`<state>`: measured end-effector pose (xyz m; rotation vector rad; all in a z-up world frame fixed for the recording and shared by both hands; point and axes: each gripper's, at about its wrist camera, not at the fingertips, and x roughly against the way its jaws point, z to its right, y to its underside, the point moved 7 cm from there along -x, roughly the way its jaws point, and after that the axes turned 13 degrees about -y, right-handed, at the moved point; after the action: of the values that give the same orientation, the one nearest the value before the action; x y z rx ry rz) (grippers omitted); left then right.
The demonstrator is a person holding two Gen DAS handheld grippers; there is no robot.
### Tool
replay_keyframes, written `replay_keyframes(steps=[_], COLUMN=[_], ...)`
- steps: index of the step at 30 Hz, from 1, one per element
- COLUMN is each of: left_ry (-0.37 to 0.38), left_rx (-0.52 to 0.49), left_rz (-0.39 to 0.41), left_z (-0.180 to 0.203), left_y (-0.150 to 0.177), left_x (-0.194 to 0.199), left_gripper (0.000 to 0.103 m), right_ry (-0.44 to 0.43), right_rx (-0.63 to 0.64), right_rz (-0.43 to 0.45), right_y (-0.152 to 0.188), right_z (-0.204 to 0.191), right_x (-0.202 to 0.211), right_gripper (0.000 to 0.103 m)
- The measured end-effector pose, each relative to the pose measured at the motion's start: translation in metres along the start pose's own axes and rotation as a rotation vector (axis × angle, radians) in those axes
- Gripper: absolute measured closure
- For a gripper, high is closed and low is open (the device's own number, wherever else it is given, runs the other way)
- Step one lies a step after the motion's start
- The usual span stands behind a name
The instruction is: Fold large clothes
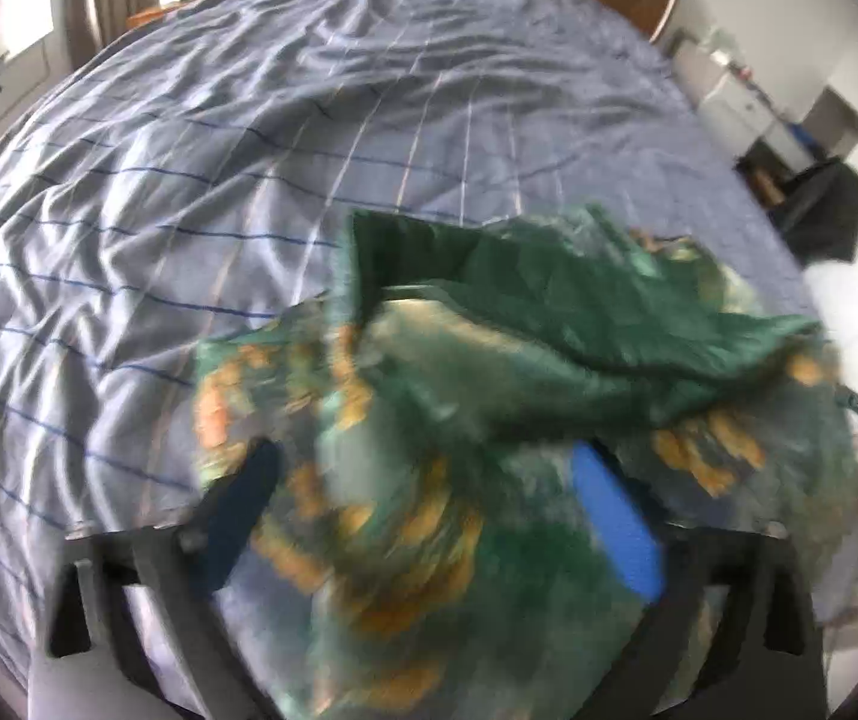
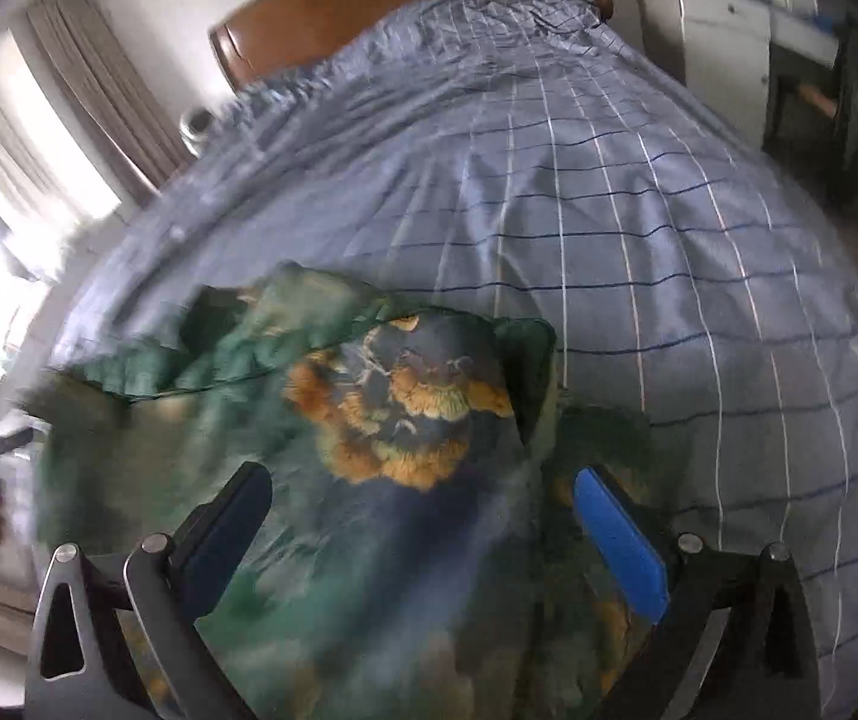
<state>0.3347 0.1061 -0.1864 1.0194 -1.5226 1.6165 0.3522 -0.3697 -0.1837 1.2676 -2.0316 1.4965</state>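
- Left wrist view: our left gripper (image 1: 423,516) hangs over a green garment (image 1: 549,324) with orange floral print, which lies crumpled on the bed (image 1: 189,150) near its foot end. The jaws stand apart with loose fabric bunched between them; the blur keeps us from saying whether a pad brushes the cloth, but we see no pinch on it.
- In the right wrist view our right gripper (image 2: 423,528) is spread wide above the same garment (image 2: 393,396), nothing clamped between its blue pads (image 2: 621,546).
- The garment sits in a heap, with its plain green inner side turned up along the far edge and the printed side showing below; no clean fold line is visible, so we judge the folding far from done.
- Risks, as we judge them: closing on the heap could catch several layers at once and drag the whole bundle instead of one edge.
- The thin cloth could slip from the pads if we take too little of it.
- The checked blue duvet (image 2: 639,210) is itself wrinkled and soft, so a low pinch might grab bedding along with the garment.
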Motion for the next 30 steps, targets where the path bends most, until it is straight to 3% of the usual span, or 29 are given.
replay_keyframes(steps=[1, 2, 3, 5, 10, 14, 16, 18, 20, 21, 23, 27, 30], left_ry=[-0.029, -0.076, -0.085, -0.098, -0.103, -0.204, -0.277, -0.299, -0.278, -0.237, -0.189, -0.073, -0.055], left_rx=[0.008, 0.021, 0.022, 0.007, 0.075, 0.060, 0.031, 0.030, 0.040, 0.068, 0.121, 0.177, 0.189], left_rz=[-0.022, -0.033, -0.018, 0.088, 0.298, 0.413, 0.389, 0.285, 0.197, 0.194, 0.254, 0.242, 0.253], left_z=[0.003, 0.004, 0.005, 0.003, -0.006, 0.007, 0.007, -0.001, -0.010, -0.014, -0.019, -0.030, -0.028], left_y=[0.002, 0.004, 0.004, -0.003, -0.050, -0.080, -0.082, -0.069, -0.046, -0.035, -0.031, -0.032, -0.031], left_x=[-0.004, -0.006, 0.001, 0.031, 0.086, 0.079, 0.040, -0.017, -0.064, -0.078, -0.077, -0.082, -0.085], left_gripper=[0.071, 0.088, 0.092, 0.093, 0.093, 0.093, 0.093, 0.091, 0.085, 0.083, 0.081, 0.079, 0.078], right_ry=[0.033, 0.094, 0.191, 0.236, 0.374, 0.473, 0.516, 0.527, 0.506, 0.476, 0.377, 0.334, 0.299], right_rx=[0.008, 0.016, 0.020, 0.038, 0.279, 0.380, 0.396, 0.337, 0.251, 0.209, 0.135, 0.088, 0.060], right_rz=[0.001, -0.004, -0.005, 0.026, 0.198, 0.300, 0.308, 0.247, 0.166, 0.111, 0.012, 0.098, 0.103], right_y=[0.000, 0.002, 0.002, 0.000, -0.043, -0.082, -0.089, -0.087, -0.070, -0.056, -0.028, -0.015, -0.014], right_z=[-0.001, 0.001, 0.002, -0.005, -0.050, -0.071, -0.069, -0.046, -0.014, 0.004, 0.027, 0.040, 0.045], right_x=[-0.005, -0.006, -0.006, 0.004, 0.059, 0.068, 0.062, 0.036, 0.001, -0.021, -0.061, -0.067, -0.068], right_gripper=[0.043, 0.067, 0.088, 0.089, 0.090, 0.090, 0.090, 0.090, 0.090, 0.090, 0.089, 0.087, 0.087])
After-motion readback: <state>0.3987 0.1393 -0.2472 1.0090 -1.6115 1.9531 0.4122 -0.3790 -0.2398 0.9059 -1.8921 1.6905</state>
